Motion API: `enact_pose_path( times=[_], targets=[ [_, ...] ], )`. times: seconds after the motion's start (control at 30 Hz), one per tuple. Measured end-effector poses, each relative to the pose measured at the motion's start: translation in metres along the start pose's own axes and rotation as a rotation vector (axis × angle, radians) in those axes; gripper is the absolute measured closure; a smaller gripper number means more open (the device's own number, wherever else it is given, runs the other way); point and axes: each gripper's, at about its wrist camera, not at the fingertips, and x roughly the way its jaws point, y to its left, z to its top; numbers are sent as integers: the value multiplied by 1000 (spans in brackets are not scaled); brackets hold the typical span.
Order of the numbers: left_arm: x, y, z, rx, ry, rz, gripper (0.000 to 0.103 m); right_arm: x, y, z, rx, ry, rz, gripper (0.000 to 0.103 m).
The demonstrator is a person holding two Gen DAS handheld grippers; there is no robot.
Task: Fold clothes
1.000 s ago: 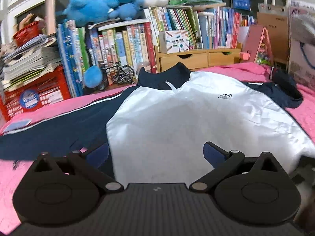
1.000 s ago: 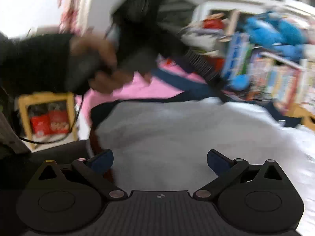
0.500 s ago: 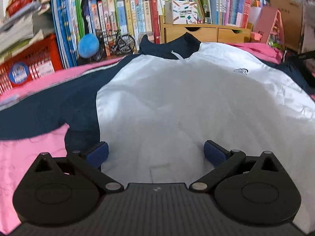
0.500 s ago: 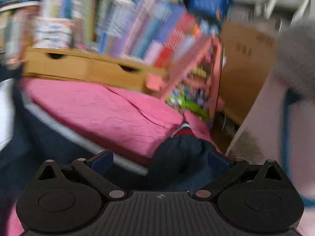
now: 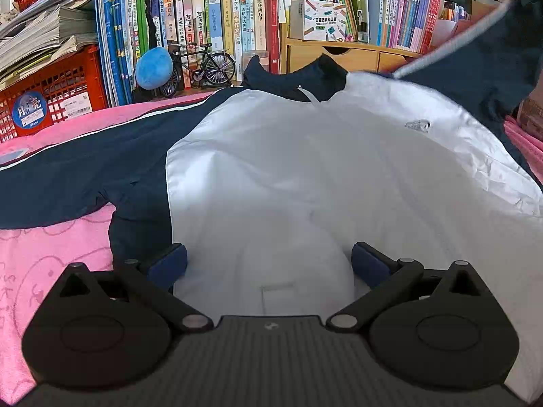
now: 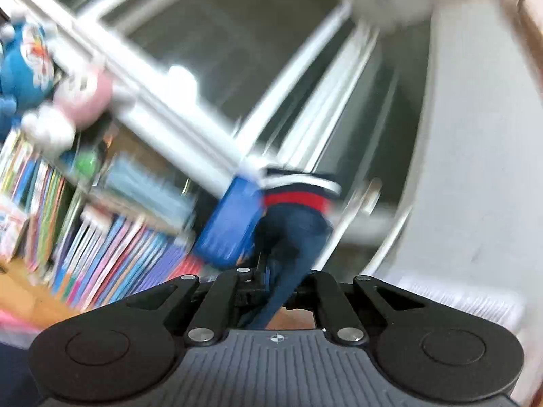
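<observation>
Books crowd behind the jacket; left hand-held gripper gapes empty, right hand-held gripper pinches its cuff.

Crowded bookshelves line the back wall above a wooden drawer unit, a red crate of papers stands left, and white window frames rise overhead.

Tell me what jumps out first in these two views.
A white and navy jacket lies spread over the pink sheet, filling the left wrist view, with the open left tool low over its hem. The right tool is shut on the red-striped sleeve cuff, raised against a blurred window.
</observation>
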Motion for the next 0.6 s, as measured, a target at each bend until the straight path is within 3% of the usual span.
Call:
enact_pose_path(
  times=[0.1,0.17,0.2,0.23,0.27,0.3,0.4,0.47,0.5,0.53,0.57,0.6],
  targets=[
    [0,-1,0,0,-1,3,0,14,-8,-34,-2,172,75,93],
    [0,-1,0,-1,-1,4,0,22,3,-71,-40,303,127,87],
    [0,-1,0,-1,-1,4,0,20,14,-85,-81,355,148,67],
    [0,-1,0,-1,-1,5,0,17,27,-97,-136,400,163,30],
    [0,-1,0,-1,-1,5,0,13,40,-108,-191,446,178,10],
    [0,-1,0,-1,-1,6,0,7,55,-116,-261,462,179,1],
    [0,-1,0,-2,-2,7,0,-26,88,-109,-391,416,140,1],
    [0,-1,0,-3,-3,7,0,-41,94,-82,-222,412,263,1],
    [0,-1,0,-3,-3,8,0,-48,95,-67,-111,413,342,8],
    [0,-1,0,-3,-4,8,0,-55,97,-52,0,414,421,30],
    [0,-1,0,-4,-4,8,0,-51,109,-42,114,466,537,44],
    [0,-1,0,-4,-4,8,0,-41,132,-38,202,563,657,66]
  ],
)
